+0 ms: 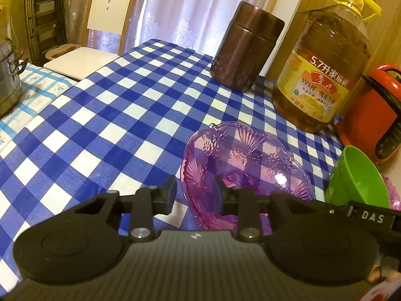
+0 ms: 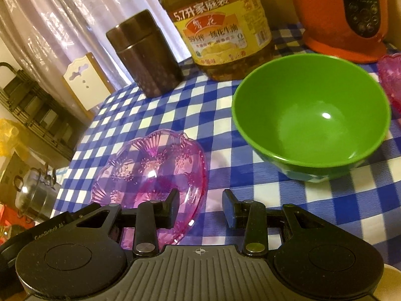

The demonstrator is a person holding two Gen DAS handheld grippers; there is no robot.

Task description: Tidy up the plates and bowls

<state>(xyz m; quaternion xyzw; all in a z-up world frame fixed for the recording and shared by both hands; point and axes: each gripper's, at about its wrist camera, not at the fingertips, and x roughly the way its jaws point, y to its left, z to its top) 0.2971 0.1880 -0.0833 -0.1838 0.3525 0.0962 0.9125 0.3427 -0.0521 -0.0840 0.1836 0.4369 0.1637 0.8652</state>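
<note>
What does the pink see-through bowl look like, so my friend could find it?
Look on the blue-checked tablecloth, in front of the big oil bottle. Left of the plain green bowl lies the pink bowl, the only one that is clear, scalloped and patterned with flowers.

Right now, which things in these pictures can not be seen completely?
- oil bottle: right wrist view, cap cut off by the top edge.
- second pink dish: right wrist view, cut off by the right edge.
- metal pot: left wrist view, cut off by the left edge.
- orange cooker: right wrist view, top cut off.
</note>
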